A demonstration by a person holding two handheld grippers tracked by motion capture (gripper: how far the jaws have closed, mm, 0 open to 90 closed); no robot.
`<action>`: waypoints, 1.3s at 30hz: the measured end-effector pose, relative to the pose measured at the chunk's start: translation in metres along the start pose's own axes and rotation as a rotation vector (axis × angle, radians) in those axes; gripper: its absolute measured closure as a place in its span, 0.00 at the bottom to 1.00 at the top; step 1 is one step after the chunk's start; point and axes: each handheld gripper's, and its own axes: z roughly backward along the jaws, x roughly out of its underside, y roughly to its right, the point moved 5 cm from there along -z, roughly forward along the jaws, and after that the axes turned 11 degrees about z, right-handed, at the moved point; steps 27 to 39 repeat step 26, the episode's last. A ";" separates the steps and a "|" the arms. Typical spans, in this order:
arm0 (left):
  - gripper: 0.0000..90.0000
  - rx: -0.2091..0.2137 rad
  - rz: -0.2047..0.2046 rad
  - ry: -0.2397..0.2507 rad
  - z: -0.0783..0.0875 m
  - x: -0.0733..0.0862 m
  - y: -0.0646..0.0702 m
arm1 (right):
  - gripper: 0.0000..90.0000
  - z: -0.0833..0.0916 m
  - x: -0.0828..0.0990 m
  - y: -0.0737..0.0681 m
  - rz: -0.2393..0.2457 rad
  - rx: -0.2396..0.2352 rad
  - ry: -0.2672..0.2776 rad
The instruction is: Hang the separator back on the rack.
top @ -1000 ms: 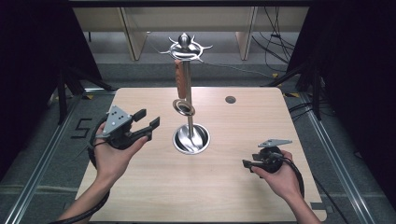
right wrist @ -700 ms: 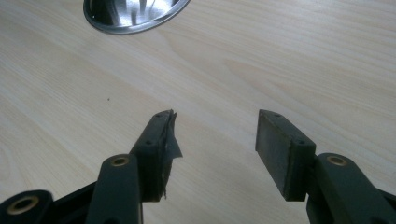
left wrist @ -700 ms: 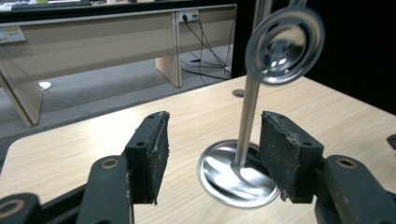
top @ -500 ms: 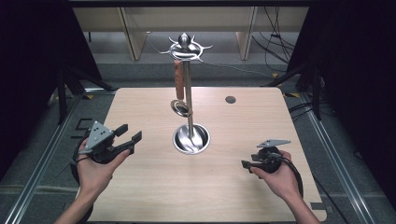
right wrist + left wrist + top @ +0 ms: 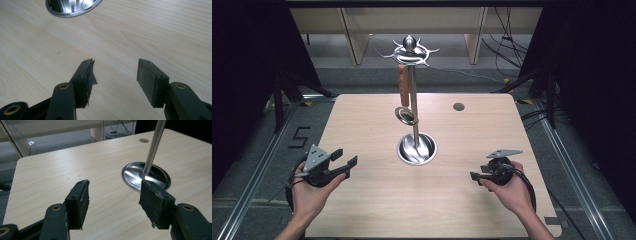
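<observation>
Pale wooden table [image 5: 362, 125], steel stand's round base [image 5: 416, 149] at its middle (dark disc [image 5: 458, 106] beyond)

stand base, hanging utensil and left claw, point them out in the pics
stand base [image 5: 404, 154], high view, left of its shiny round rim
hanging utensil [image 5: 404, 85], high view, on its brown handle
left claw [image 5: 113, 200], left gripper view, midway between its open jaws

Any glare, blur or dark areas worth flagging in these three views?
High view: table evenly lit, surroundings black, stand's base glints. Left gripper view: jaws sharp, glare streak on the base, pole top cropped. Right gripper view: slightly soft, bright patch on the wood.
</observation>
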 end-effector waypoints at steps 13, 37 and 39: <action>0.45 -0.092 0.062 -0.077 -0.006 0.031 -0.035 | 0.53 0.000 0.002 0.001 0.007 -0.008 -0.026; 0.46 -0.040 0.053 -0.074 -0.007 0.031 -0.026 | 0.53 0.000 0.003 -0.003 -0.034 0.000 -0.039; 0.46 -0.040 0.053 -0.074 -0.007 0.031 -0.026 | 0.53 0.000 0.003 -0.003 -0.034 0.000 -0.039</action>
